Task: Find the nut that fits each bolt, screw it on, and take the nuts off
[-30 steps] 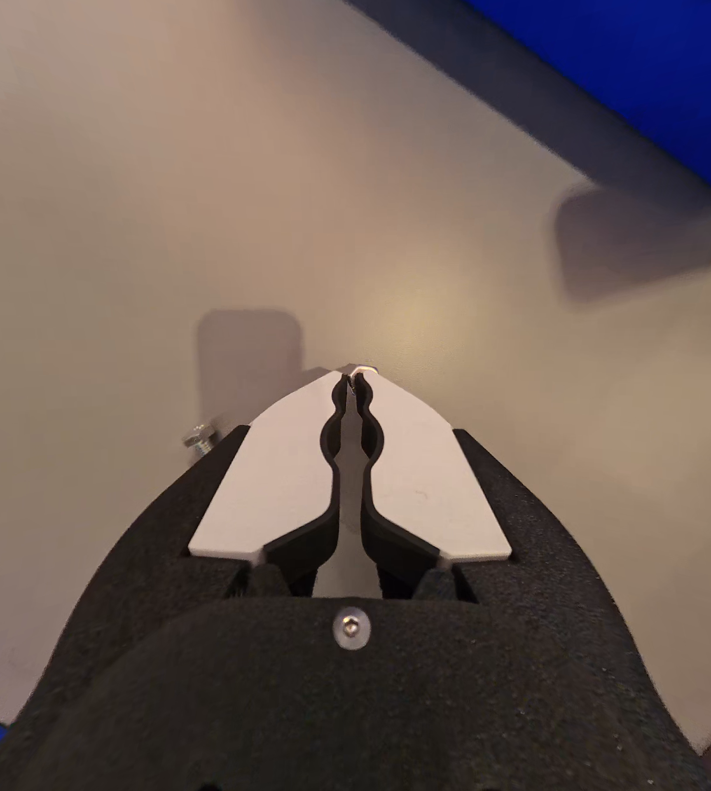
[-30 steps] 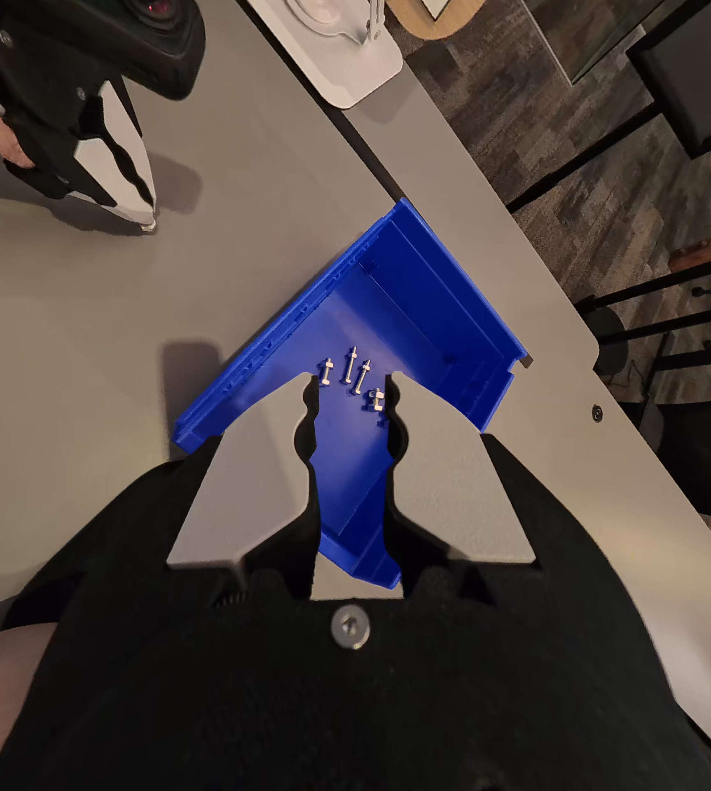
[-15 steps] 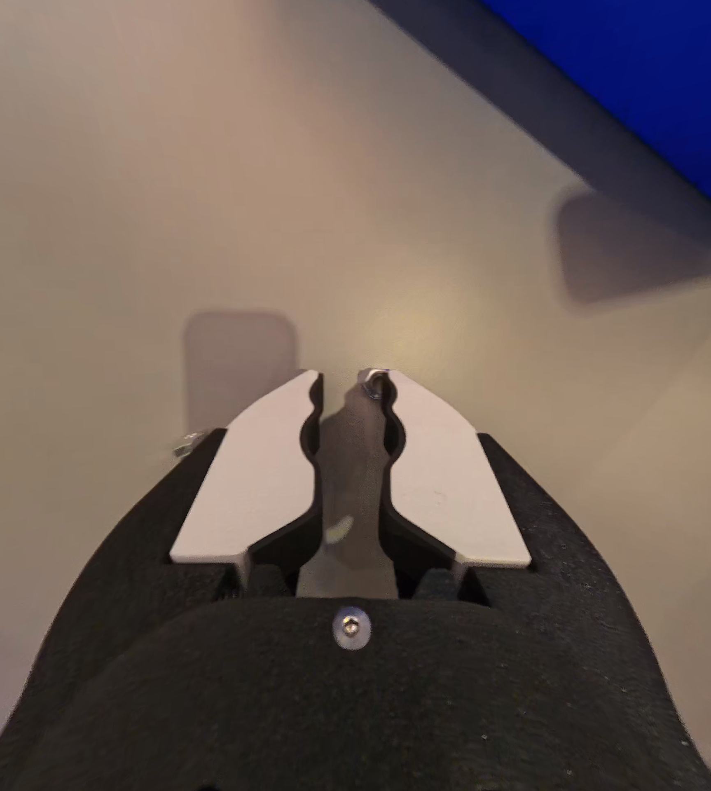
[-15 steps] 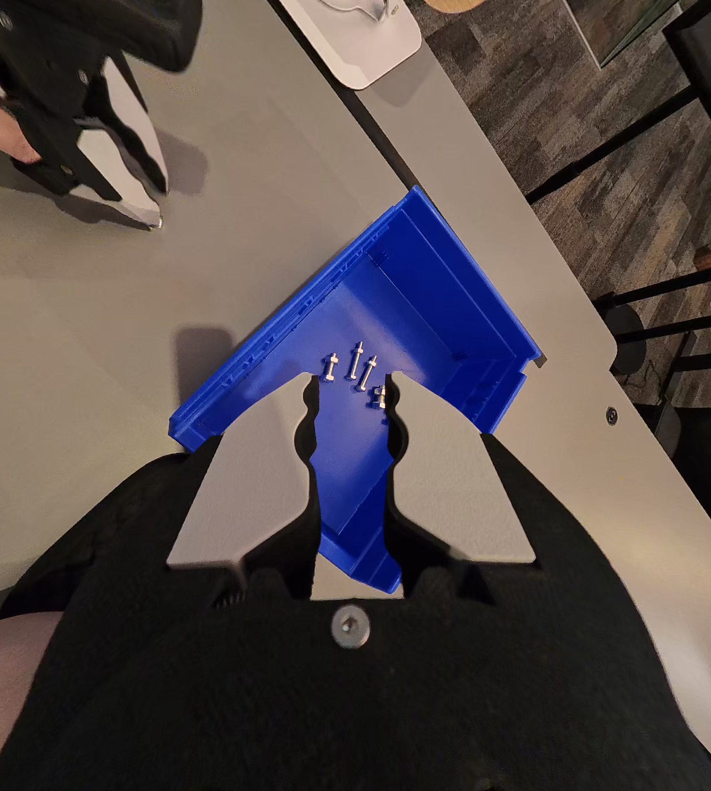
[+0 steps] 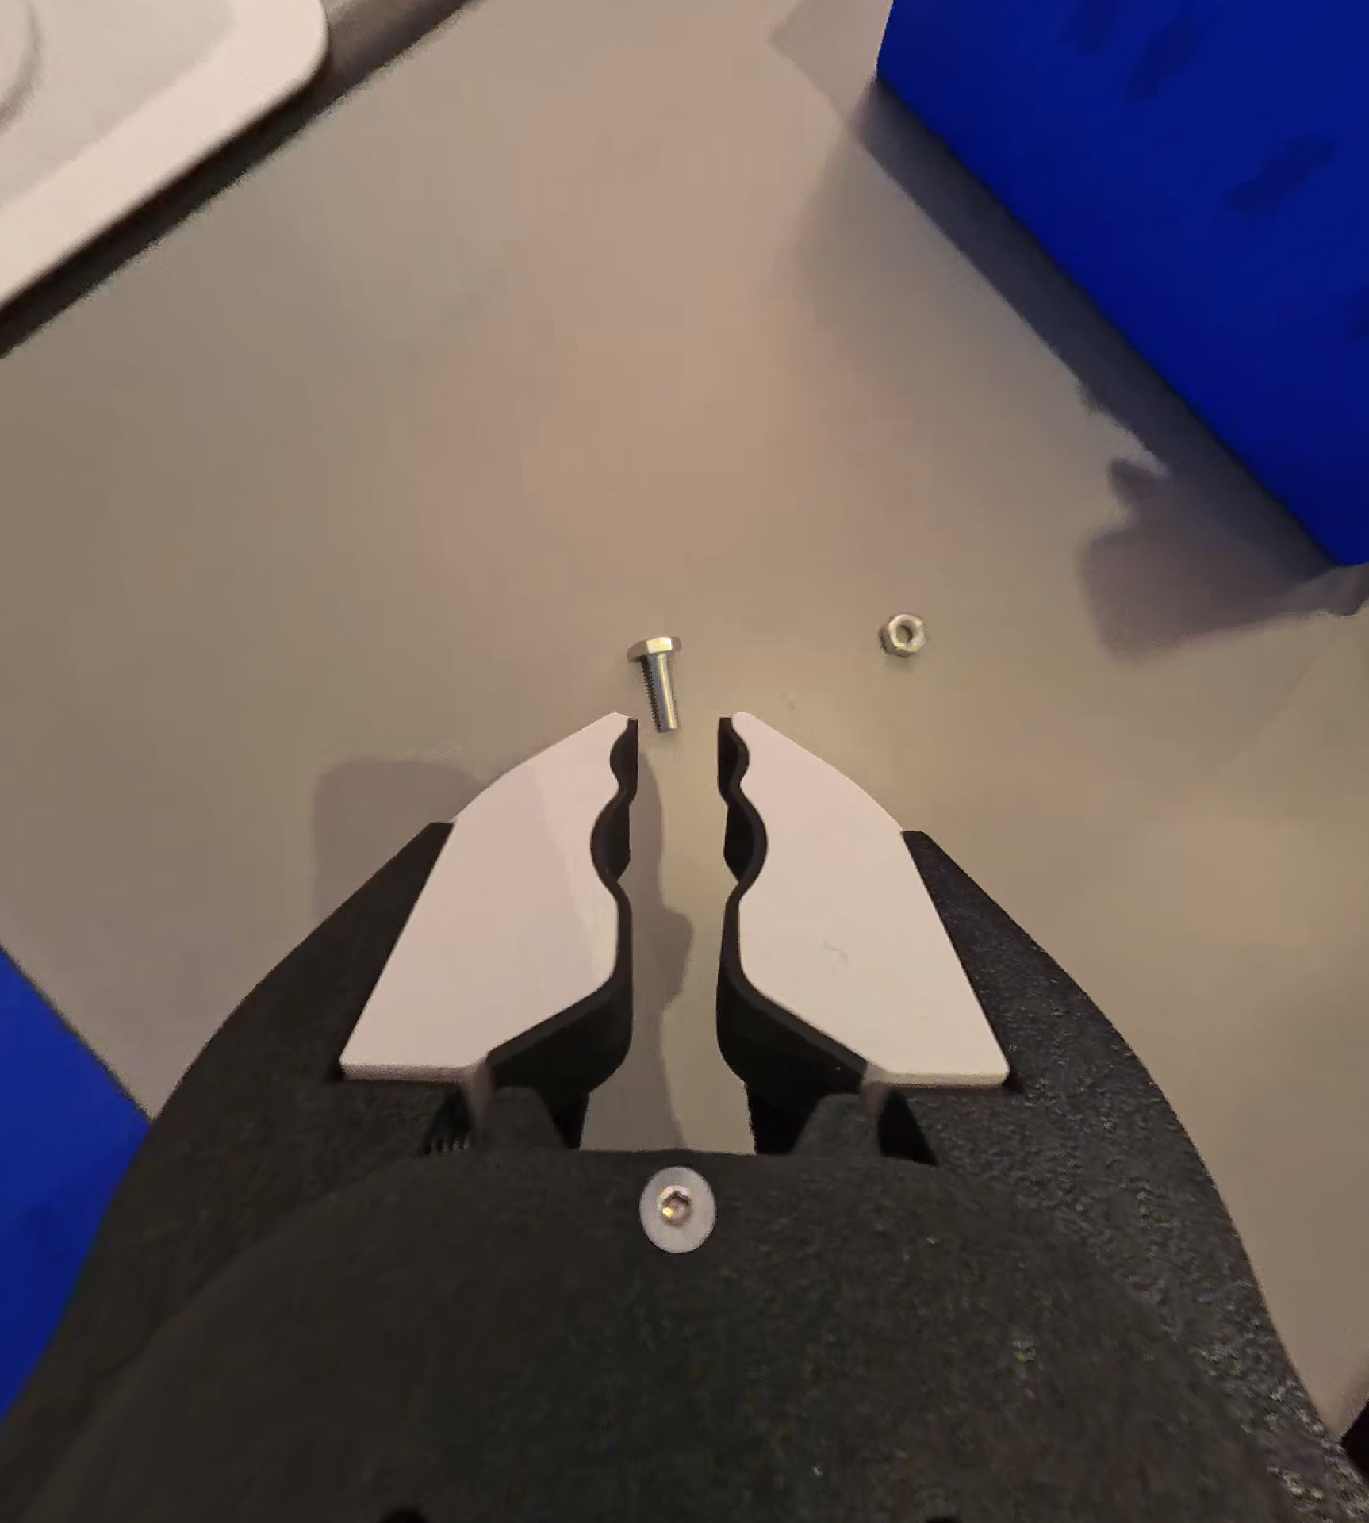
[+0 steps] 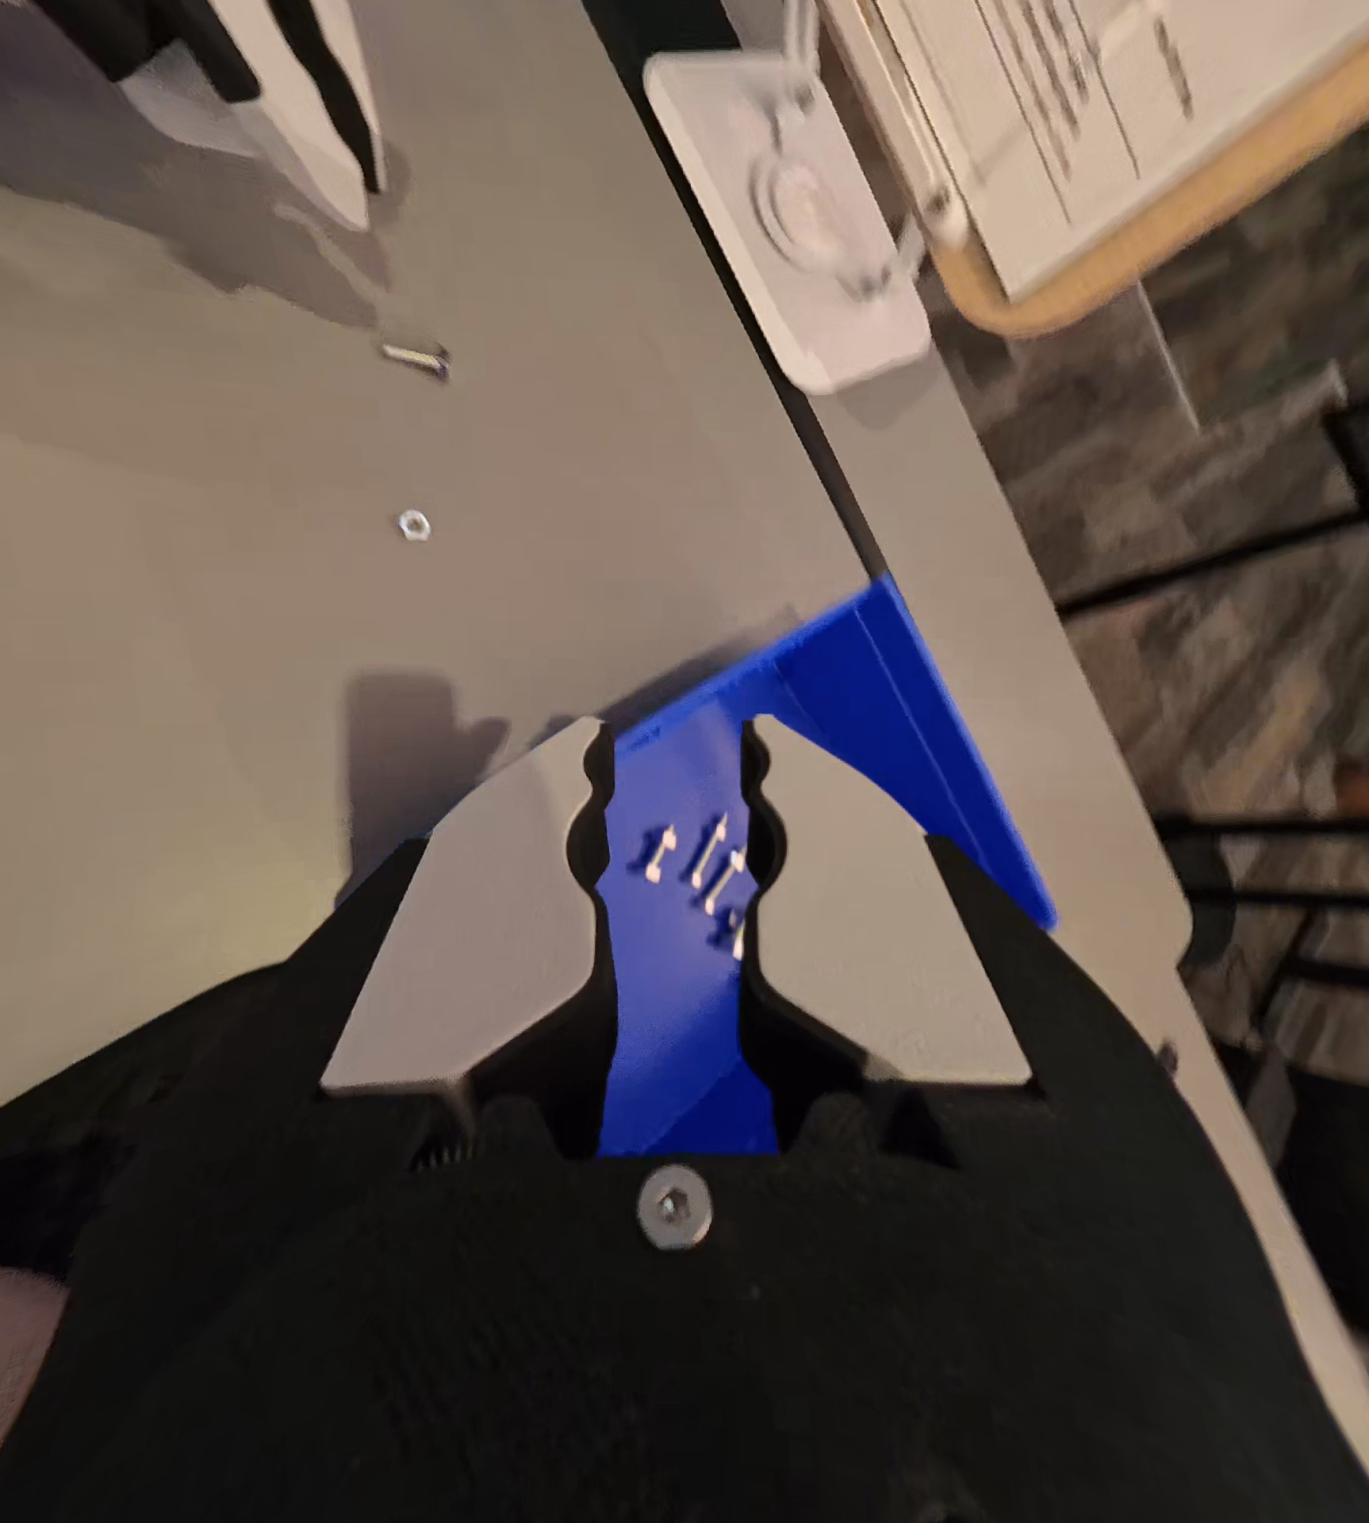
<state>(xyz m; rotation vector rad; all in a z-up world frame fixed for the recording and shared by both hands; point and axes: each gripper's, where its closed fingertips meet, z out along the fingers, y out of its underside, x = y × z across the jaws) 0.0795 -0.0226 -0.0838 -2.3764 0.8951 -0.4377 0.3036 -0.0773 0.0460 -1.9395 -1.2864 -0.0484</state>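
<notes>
- My left gripper (image 5: 675,725): jaws spread, empty, lined up just short of the hex-head bolt (image 5: 658,682) lying flat on the grey table (image 5: 335,494), which I take for the next pickup.
- Hex nut (image 5: 901,634): loose, lying apart to the bolt's right, so I judge it already removed.
- My right gripper (image 6: 673,729): spread, empty, over the blue bin (image 6: 895,709) holding small bolts (image 6: 706,865) with nuts on.

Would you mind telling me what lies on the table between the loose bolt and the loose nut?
Nothing: in the left wrist view the grey table is bare between the bolt and the nut.
</notes>
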